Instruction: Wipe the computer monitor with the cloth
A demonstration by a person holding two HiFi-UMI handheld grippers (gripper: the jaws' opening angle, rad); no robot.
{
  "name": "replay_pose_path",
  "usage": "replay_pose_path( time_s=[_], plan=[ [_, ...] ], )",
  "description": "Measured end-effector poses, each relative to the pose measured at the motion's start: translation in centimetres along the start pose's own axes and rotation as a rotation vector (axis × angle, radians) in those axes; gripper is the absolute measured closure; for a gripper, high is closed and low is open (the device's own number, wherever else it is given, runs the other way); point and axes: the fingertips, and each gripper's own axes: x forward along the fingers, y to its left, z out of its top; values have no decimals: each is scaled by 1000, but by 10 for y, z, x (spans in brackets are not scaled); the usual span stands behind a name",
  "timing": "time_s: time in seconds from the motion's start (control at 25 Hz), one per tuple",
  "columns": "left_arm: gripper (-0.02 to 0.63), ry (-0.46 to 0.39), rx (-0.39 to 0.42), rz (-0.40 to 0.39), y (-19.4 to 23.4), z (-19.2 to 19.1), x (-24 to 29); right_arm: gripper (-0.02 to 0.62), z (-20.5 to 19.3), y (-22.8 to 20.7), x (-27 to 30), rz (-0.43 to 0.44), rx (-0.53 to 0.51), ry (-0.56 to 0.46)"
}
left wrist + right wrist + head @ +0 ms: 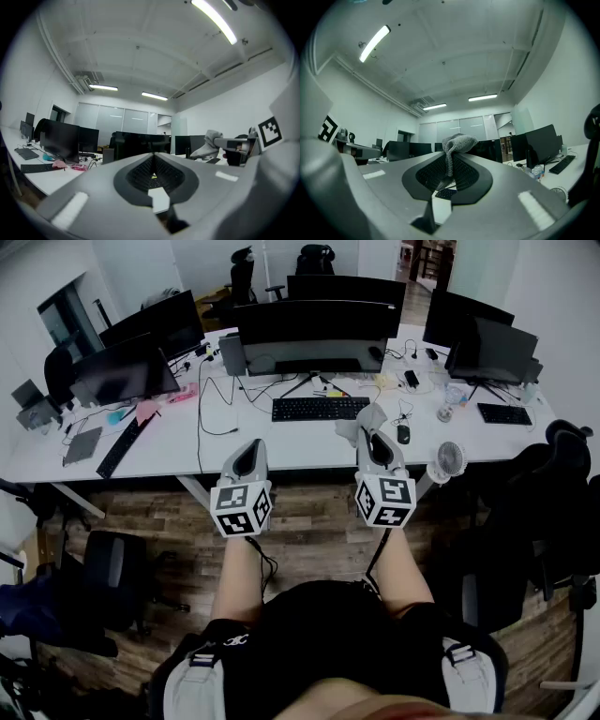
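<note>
Cloth [352, 426], grey and bunched, sticks out of the right gripper [371, 437] tip in the head view. It is at the near edge of the white desk [187, 442], just beside the keyboard [319, 409] and nearer than the wide curved monitor [314, 334], not touching the screen. Both forearms reach straight forward, grippers side by side and apart. The left gripper [250, 444] tip is also at the desk edge. A small fan [450, 461] stands right of the right gripper.

Left gripper view: fingers [108, 178] are closed together at the tip with nothing between them, aimed across the desk at dark screens. The cloth [209, 143] shows off to the right.

Right gripper view: fingers [497, 183] are clamped on the cloth [458, 140]. A wad bulges above the tips and a strip hangs down through the gap between them.
</note>
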Motion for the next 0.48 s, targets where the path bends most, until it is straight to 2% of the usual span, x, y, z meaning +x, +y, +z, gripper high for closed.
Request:
replay_pose_path(
  time_s=[0.16, 0.48],
  plan=[
    [555, -2, -35, -12, 1, -1, 1, 563, 0, 2, 3, 0, -10, -3],
    [555, 6, -8, -10, 13, -4, -4, 561, -7, 20, 6, 9, -5, -10]
  ],
)
